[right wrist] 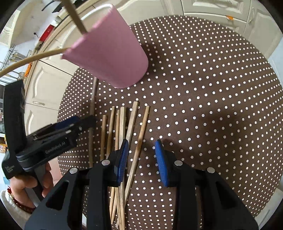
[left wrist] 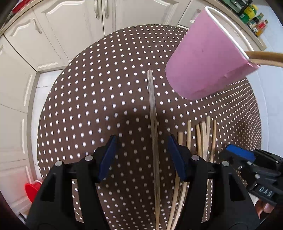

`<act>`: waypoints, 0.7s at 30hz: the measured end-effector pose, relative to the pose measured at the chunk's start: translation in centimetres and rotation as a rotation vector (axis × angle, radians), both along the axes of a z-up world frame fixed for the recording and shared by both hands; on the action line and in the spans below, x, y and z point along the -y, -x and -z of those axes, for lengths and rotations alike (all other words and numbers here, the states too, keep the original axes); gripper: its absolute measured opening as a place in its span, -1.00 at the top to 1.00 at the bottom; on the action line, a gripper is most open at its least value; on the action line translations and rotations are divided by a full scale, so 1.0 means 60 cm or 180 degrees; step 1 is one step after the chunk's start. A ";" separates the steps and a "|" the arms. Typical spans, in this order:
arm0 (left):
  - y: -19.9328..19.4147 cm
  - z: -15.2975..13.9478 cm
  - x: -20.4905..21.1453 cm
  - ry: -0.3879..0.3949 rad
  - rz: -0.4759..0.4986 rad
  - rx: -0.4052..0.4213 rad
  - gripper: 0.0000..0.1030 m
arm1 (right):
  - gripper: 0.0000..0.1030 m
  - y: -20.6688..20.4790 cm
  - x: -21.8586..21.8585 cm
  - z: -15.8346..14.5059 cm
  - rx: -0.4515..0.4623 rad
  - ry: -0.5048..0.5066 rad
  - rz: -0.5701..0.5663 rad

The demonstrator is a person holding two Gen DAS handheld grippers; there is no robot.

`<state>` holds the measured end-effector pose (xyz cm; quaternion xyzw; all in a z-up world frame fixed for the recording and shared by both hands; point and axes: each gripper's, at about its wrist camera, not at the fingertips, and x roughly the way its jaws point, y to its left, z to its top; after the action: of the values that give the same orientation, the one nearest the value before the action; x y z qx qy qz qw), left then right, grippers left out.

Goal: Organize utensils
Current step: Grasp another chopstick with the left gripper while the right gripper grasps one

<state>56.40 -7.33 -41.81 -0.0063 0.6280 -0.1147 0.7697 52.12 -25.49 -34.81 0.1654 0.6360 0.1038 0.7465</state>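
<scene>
A pink cup (left wrist: 205,60) stands on the round brown dotted table (left wrist: 99,85), with two wooden chopsticks (left wrist: 265,57) sticking out of it. It also shows in the right wrist view (right wrist: 109,53). A dark grey chopstick (left wrist: 153,123) lies between the open jaws of my left gripper (left wrist: 141,157). Several wooden chopsticks (left wrist: 203,136) lie in a loose bundle to its right. My right gripper (right wrist: 141,162) is open above that bundle (right wrist: 122,127), with one wooden chopstick (right wrist: 139,141) between its jaws. The left gripper (right wrist: 77,125) shows beside the grey chopstick (right wrist: 92,113).
White kitchen cabinets (left wrist: 70,26) surround the table. A counter with bottles (left wrist: 251,16) is at the far right. A red object (left wrist: 32,189) sits on the floor at the lower left. The table's right half (right wrist: 212,88) carries only shadows.
</scene>
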 end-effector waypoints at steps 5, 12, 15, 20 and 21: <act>-0.016 0.003 0.010 -0.0111 0.0057 0.0071 -0.16 | 0.55 -0.013 -0.014 0.011 -0.0044 0.0088 -0.0068; -0.028 0.003 0.044 -0.0430 0.0142 0.0236 -0.04 | 0.66 -0.029 -0.046 0.010 0.0021 0.0392 -0.0271; -0.036 0.002 0.055 -0.0442 0.0126 0.0256 0.21 | 0.66 -0.028 -0.064 0.009 0.0068 0.0524 -0.0356; -0.042 -0.002 0.039 -0.0446 0.0049 0.0266 0.56 | 0.81 -0.032 -0.099 0.018 0.0133 0.0642 -0.0422; -0.043 -0.004 0.037 -0.0437 0.0037 0.0254 0.69 | 0.81 -0.032 -0.098 0.020 0.0127 0.0603 -0.0415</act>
<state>58.99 -9.55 -41.60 0.0547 0.6033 -0.0760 0.7920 54.07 -19.60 -35.98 0.0503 0.6374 0.0948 0.7630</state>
